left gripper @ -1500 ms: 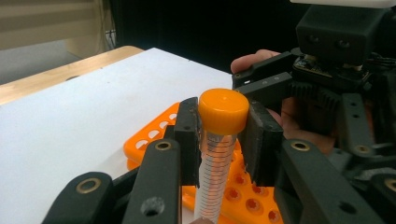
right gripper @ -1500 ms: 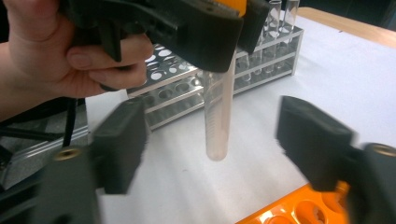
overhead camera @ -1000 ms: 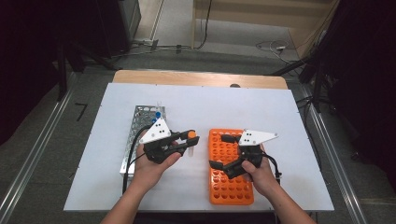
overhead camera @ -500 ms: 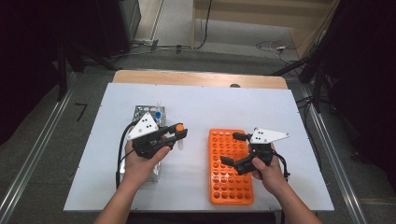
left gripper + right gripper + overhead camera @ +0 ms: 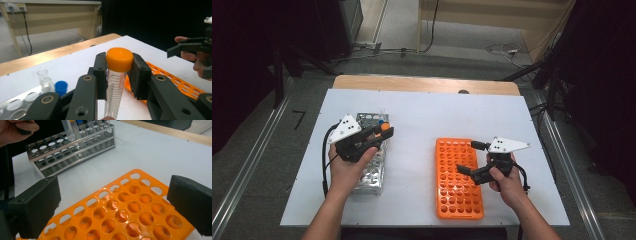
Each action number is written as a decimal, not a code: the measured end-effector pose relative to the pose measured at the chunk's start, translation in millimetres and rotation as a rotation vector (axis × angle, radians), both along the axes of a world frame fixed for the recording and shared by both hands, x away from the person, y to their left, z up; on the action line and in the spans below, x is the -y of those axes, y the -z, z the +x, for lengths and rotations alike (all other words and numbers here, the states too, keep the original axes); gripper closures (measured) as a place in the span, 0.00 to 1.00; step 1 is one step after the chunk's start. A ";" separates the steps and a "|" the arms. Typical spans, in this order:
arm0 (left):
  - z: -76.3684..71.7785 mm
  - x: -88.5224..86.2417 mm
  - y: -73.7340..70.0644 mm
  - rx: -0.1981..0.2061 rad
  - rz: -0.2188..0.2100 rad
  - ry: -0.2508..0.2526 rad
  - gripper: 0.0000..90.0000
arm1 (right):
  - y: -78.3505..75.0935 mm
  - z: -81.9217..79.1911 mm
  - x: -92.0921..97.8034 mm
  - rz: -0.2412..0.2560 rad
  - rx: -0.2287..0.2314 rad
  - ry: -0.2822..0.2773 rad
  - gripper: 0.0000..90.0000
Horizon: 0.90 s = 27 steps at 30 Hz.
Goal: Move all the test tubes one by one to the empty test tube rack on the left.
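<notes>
A: Closest to you, your left hand-held gripper [image 5: 117,75] is clenched on the orange-capped tube [image 5: 117,75], the pads squeezing it just under the cap, tube hanging upright. You're in the carrying step, as I read it: the tube is lifted over the near end of the metal rack [image 5: 371,167].

B: And the right one?

A: Your right hand-held gripper [image 5: 472,159] is released, jaws wide apart with nothing between them, hovering over the orange rack [image 5: 459,197]. Its holes below those jaws look empty.

B: So the next move?

A: Likely you swing the left gripper across to your right, toward the orange rack, keep the tube vertical and line its tip over one hole before lowering. Tilt it and the tip may catch a rim.

B: Anything beyond the left jaws?

A: A blue-capped tube [image 5: 61,87] and clear open tubes [image 5: 45,80] stand in the metal rack just past them, on the white worktop [image 5: 422,120].

B: What changed from a second ago?

A: Your left gripper has pulled away leftward, from beside the orange rack back over the metal one. Your right has drifted slightly outward, jaws open as before.
</notes>
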<state>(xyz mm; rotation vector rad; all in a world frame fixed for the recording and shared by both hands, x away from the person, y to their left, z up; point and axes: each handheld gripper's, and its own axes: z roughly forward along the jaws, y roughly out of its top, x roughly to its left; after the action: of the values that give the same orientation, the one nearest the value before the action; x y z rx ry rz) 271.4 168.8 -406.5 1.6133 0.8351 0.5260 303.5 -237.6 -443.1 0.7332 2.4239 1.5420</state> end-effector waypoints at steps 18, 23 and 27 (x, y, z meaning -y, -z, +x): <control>-4.8 -17.6 7.9 -0.002 0.016 -0.076 0.78 | 4.8 -5.8 25.4 -0.003 -0.010 0.060 0.00; -9.4 -18.6 12.4 -0.006 0.015 -0.109 0.78 | 2.2 -8.6 36.0 0.012 -0.006 0.090 0.00; -12.7 -18.8 17.5 -0.015 0.014 -0.139 0.78 | 0.8 -8.7 38.3 0.018 -0.001 0.105 0.00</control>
<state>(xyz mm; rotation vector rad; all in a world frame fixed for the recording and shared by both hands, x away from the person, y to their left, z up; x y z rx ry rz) 258.7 187.5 -424.1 1.5804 0.9617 0.6197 294.8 -275.9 -443.9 0.8501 2.3343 1.5258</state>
